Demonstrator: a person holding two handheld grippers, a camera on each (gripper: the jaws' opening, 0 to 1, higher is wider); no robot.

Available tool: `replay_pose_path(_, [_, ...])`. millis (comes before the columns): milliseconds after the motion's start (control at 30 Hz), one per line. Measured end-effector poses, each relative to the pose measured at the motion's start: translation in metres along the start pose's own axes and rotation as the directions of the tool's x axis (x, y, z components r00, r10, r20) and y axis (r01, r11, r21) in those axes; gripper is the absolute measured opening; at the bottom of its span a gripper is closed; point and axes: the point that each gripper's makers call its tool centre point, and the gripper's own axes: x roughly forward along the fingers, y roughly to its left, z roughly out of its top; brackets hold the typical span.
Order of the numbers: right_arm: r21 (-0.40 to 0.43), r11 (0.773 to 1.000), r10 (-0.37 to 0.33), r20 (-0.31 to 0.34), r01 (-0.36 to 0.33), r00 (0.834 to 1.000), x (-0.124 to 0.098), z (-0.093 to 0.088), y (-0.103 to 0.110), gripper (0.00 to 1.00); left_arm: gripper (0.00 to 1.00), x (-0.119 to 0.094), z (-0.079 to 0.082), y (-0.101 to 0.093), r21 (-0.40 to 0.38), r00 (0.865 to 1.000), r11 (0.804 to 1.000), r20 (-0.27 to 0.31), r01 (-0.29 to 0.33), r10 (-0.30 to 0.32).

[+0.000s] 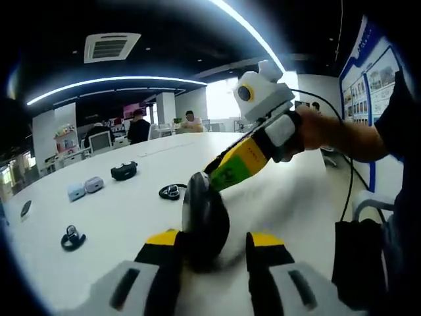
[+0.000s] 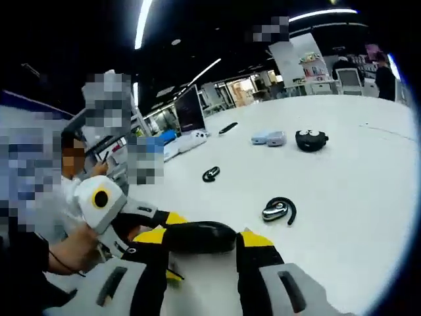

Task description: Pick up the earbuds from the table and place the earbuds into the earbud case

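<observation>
We judge the task as early: no earbud is in the case yet as far as we can see. Both grippers sit around the same dark glossy oval object, which we take to be the earbud case (image 1: 205,220), lid appearing shut. In the left gripper view the left gripper (image 1: 214,253) has its jaws either side of the case low at the frame bottom, and the right gripper (image 1: 247,158) comes in from the right, its tip at the top of the case. In the right gripper view the right gripper (image 2: 200,247) straddles the case (image 2: 197,237), which lies across between the jaws; contact looks likely on both sides, so we read both as closed on it, though grip firmness can't be confirmed. Earbuds are loose on the white table (image 1: 283,197): one ear-hook earbud (image 2: 279,209) lies near the case, a second earbud (image 2: 210,174) farther off. Left to do: open the case, free one gripper, fetch each bud, seat both. Other clutter: a black case with buds (image 2: 310,140), two small pale cases (image 2: 268,138) and a flat black item (image 2: 228,128), all well apart from our work spot. Nothing blocks the path to the nearest bud. A person sits just beside the work area at the table edge.
</observation>
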Motion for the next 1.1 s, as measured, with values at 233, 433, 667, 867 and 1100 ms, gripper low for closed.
replay_pose_path(233, [0.1,0.993,0.061,0.032,-0.064,0.998,-0.003,0.001,0.006,0.29,0.3,-0.004,-0.001,-0.014,-0.041,0.994,0.994,-0.035,0.101,-0.102])
replay_pose_path(433, [0.12,0.99,0.078,0.014,-0.08,0.997,-0.006,-0.003,0.013,0.29,0.31,-0.01,0.01,-0.016,-0.13,0.988,0.981,-0.035,0.143,-0.149])
replay_pose_path(667, [0.137,0.987,0.08,0.008,-0.081,0.997,-0.011,-0.01,0.014,0.33,0.25,-0.012,0.008,-0.011,-0.038,0.989,0.996,-0.117,0.086,-0.09])
replay_pose_path(867, [0.144,0.985,0.094,-0.013,-0.091,0.996,-0.014,-0.018,0.019,0.36,0.23,-0.008,0.008,-0.016,0.024,0.988,0.998,-0.146,0.052,-0.048])
replay_pose_path(1100, [-0.043,0.991,0.121,-0.112,-0.127,0.986,-0.023,-0.019,0.028,0.3,0.23,-0.007,0.01,-0.026,0.083,0.982,0.988,-0.145,0.131,-0.118])
